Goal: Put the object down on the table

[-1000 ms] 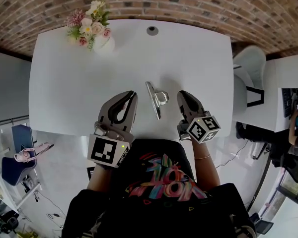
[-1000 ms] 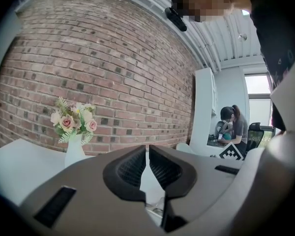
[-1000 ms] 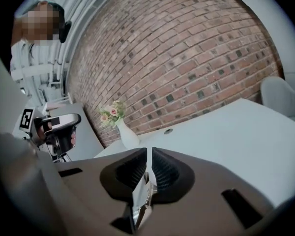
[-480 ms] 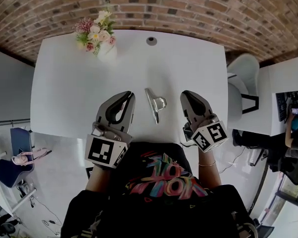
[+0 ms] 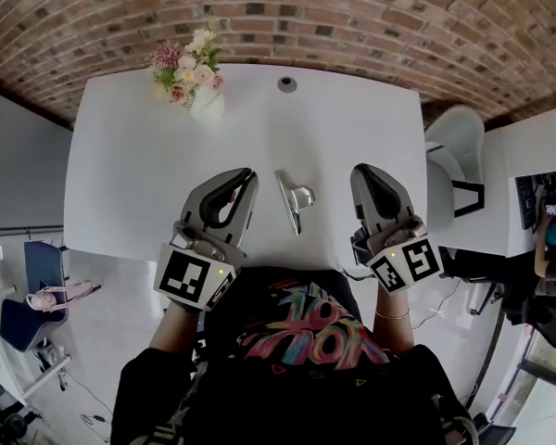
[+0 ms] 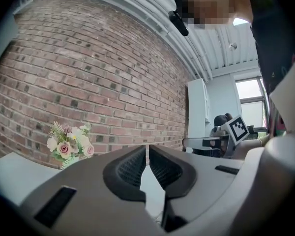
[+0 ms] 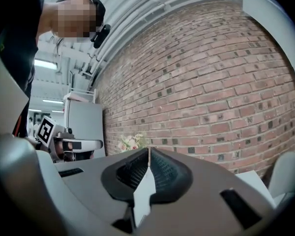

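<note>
Closest in, the left gripper [image 5: 247, 176] and right gripper [image 5: 361, 171] sit over the near edge of the table [image 5: 130, 174]. Each one's own view shows its jaws drawn together with nothing caught between the ribbed pads. The metal clip [image 5: 295, 197] lies flat on the tabletop between the two, just to the right of the left gripper's tip. It is a little further from the right gripper and touches neither. I judge the put-down itself to be done and this to be the release-and-clear step. What's left calls only for backing both grippers toward me without brushing the clip. Only the head view shows the clip at all. Both gripper views look out level over it, so I can't confirm its resting pose from them. They do give what the head view can't, the jaw state seen head-on, and each catches the other gripper's marker cube off to its inner side. Beyond the left gripper stands a vase of flowers [image 5: 193, 68], with the brick wall [image 5: 352, 17] farthest back.
</note>
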Motion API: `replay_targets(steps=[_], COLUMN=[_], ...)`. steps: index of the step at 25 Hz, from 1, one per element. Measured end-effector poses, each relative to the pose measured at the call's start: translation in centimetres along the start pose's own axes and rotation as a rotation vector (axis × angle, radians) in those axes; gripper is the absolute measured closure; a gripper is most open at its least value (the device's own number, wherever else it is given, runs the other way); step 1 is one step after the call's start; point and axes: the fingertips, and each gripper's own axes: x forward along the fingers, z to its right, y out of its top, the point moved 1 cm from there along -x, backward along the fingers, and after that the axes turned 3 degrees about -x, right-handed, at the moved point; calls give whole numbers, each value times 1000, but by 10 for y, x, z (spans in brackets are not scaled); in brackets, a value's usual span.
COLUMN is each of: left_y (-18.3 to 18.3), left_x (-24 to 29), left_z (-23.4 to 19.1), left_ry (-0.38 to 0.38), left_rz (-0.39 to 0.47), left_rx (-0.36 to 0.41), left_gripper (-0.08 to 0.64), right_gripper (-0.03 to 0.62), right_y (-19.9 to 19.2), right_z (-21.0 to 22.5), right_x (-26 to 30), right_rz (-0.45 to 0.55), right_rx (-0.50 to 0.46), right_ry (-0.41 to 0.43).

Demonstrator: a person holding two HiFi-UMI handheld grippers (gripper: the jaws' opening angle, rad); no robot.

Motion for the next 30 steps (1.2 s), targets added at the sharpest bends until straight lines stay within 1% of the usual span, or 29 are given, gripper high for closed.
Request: replay_targets(steps=[6,12,16,20,30], left_y=[-1,-2,-1,-5,-7], left_x=[1,2,1,-1,-2], left_z=[3,-1,-6,-13,-16], left_ry=[-31,-25,-14,3,9], left_rz=[-18,-19,-9,-17,-20], left_rx=[34,29,30,21,16], left_gripper=[522,532,534,535,535], right_gripper=[572,574,574,574,575], right_y=[15,16,12,6,-4], right_z=[0,-1,-2,-3,-4], right_x=[-7,-19,-21,-20,-16], right_rz=[16,25,18,7,-23], right_rx=[-50,-27,-21,-12,0], right_ry=[-20,-32,-21,-14,2])
